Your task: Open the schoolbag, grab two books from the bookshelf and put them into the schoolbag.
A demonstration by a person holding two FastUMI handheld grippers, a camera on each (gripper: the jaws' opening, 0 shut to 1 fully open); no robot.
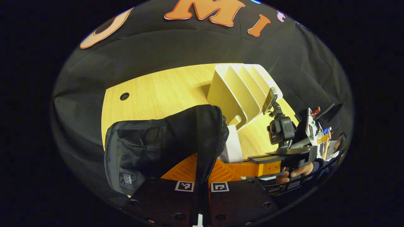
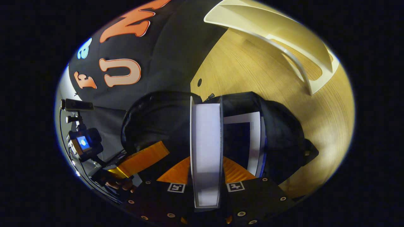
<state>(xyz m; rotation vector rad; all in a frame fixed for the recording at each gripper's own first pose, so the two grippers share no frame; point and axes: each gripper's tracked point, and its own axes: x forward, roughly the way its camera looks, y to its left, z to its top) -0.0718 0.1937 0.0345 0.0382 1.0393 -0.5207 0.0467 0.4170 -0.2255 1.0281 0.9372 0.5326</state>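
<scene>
On the wooden desk [image 2: 252, 75], the empty shelf [image 2: 284, 34] stands at one o'clock. The right gripper [image 2: 205, 164] clamps a book [image 2: 205, 142] over the open bag [image 2: 277, 135]. The left gripper [image 1: 202, 176] pinches the bag's edge.

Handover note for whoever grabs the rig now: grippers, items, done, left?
Left gripper: shut on the schoolbag's opening edge, holding it open.
Right gripper: shut on a book, spine edge toward the camera, poised over the bag mouth.
Another book is already inside the bag.
Bookshelf stands on the table behind the bag; its slots look empty.
Done: bag opened, first book in, second book taken from the shelf.
Left: lower the held book into the bag, release both grippers.
</scene>
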